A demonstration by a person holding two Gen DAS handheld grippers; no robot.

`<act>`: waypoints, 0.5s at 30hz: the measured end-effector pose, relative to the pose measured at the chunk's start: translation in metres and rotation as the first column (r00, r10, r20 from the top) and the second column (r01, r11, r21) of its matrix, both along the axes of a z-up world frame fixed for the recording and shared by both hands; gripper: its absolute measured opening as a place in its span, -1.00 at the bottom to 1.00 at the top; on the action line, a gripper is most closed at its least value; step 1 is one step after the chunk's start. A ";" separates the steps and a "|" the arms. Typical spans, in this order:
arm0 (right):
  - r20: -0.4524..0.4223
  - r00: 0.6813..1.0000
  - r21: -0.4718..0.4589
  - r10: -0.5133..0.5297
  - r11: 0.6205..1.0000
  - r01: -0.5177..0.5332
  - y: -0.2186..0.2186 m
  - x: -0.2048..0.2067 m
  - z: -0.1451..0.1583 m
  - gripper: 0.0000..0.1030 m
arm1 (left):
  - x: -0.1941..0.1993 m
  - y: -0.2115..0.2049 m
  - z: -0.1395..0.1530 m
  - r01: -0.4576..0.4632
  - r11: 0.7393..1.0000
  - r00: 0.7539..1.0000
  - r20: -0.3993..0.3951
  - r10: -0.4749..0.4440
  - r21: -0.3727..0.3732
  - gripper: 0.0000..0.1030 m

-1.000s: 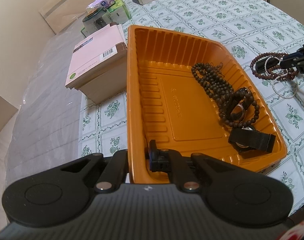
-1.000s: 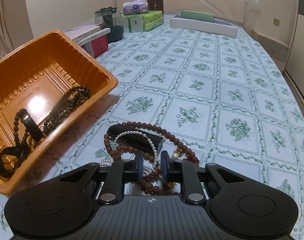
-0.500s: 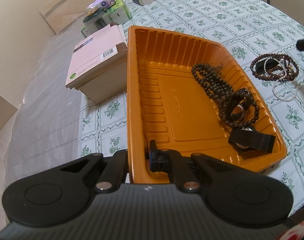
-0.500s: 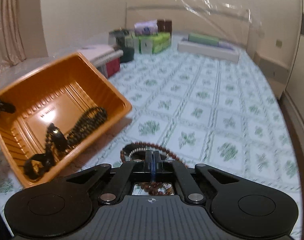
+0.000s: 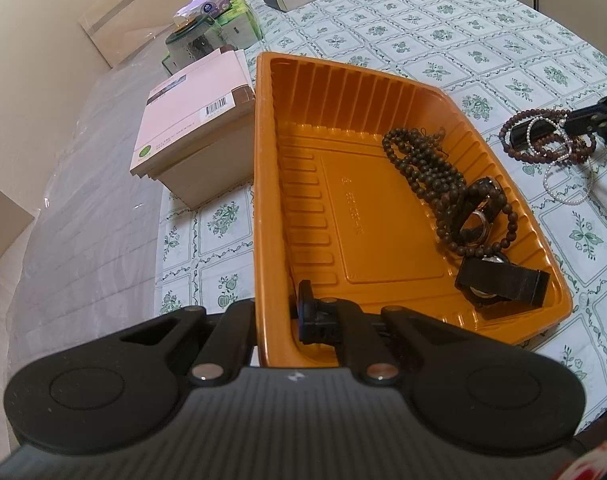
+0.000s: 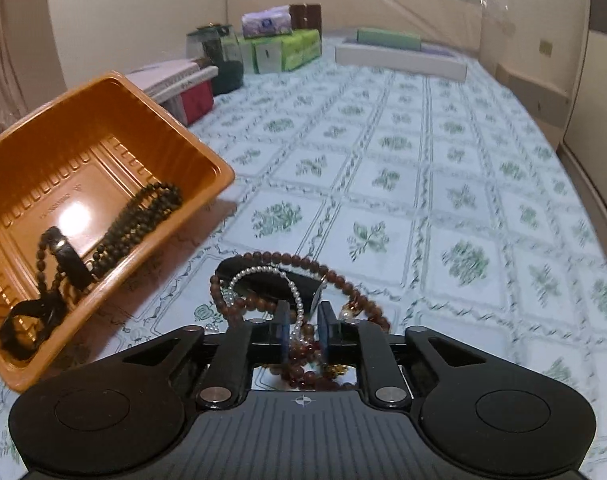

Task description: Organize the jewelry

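Note:
My left gripper (image 5: 281, 316) is shut on the near rim of an orange tray (image 5: 263, 168) and holds it tilted. In the tray lie a dark bead necklace (image 5: 423, 168) and two black watches (image 5: 499, 280). The tray also shows in the right wrist view (image 6: 43, 364). On the tablecloth lies a pile of red-brown bead bracelets (image 6: 335, 276), a pearl strand (image 6: 295, 296) and a black case (image 6: 263, 280). My right gripper (image 6: 303, 328) is open a little, its fingers on either side of the near edge of the pile. It shows in the left wrist view (image 5: 583, 120).
Stacked books (image 5: 187, 120) sit just left of the tray. Tissue boxes (image 6: 283, 48), a jar (image 6: 215, 56) and long flat boxes (image 6: 399, 56) stand at the far end of the patterned tablecloth. The table edge runs along the right.
The right gripper lifted away shut, then came back down onto the bracelet pile with its fingers slightly apart. The left gripper and tray held still.

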State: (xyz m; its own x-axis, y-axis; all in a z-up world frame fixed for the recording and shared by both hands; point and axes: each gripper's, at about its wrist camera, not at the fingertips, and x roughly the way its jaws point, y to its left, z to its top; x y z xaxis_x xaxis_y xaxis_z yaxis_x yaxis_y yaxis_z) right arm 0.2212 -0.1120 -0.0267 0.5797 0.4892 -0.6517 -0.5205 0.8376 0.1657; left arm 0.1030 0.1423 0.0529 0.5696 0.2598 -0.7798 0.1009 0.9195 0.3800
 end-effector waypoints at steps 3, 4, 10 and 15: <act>-0.013 1.000 -0.005 -0.002 1.000 0.002 0.007 0.006 -0.006 -0.69 | 0.000 0.000 0.000 0.000 1.000 1.000 0.000 0.000 0.001 -0.94; -0.015 1.000 -0.011 -0.004 1.000 0.003 0.009 0.008 -0.007 -0.69 | 0.000 0.000 0.000 0.000 1.000 1.000 0.001 0.000 0.000 -0.94; -0.038 0.999 -0.032 -0.024 0.999 0.023 0.017 0.015 -0.014 -0.78 | 0.000 0.000 -0.001 -0.001 1.000 1.000 -0.001 0.001 -0.002 -0.94; 0.019 1.000 -0.017 -0.012 1.000 0.012 0.010 -0.003 0.004 -0.95 | 0.000 0.000 -0.001 -0.001 1.000 1.000 0.000 0.001 -0.001 -0.94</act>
